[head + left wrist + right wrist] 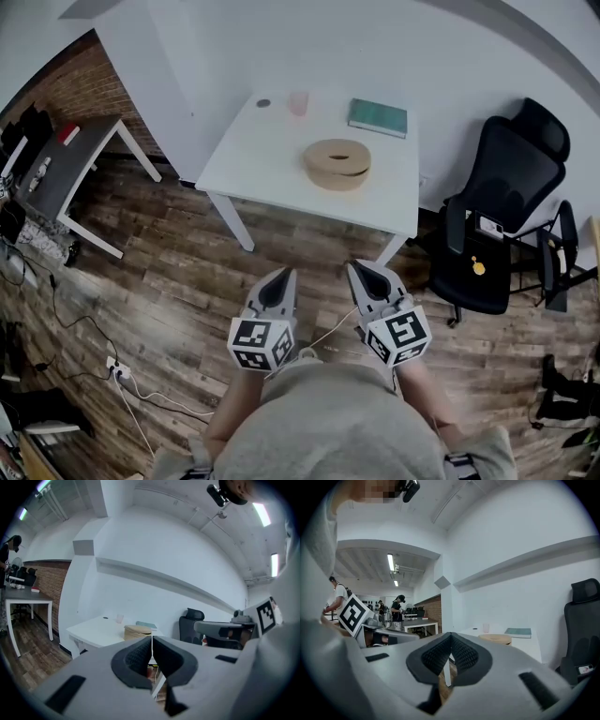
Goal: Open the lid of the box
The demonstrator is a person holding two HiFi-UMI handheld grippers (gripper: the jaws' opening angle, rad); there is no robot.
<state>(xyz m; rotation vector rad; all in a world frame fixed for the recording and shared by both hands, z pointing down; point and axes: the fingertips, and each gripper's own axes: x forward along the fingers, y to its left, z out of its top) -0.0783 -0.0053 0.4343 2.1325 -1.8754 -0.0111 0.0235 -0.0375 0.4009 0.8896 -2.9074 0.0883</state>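
In the head view you hold the left gripper and right gripper side by side above the wooden floor, short of the white table. The round wooden box sits there, lid on, near a green book. In the left gripper view your jaws meet on nothing, with the box well ahead. In the right gripper view they are likewise pressed together and empty.

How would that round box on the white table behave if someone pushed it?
The box sits flat on the table, low and wide, so it would probably slide rather than tip or roll. It looks like thin pale wood, so it is likely stiff and fairly light.
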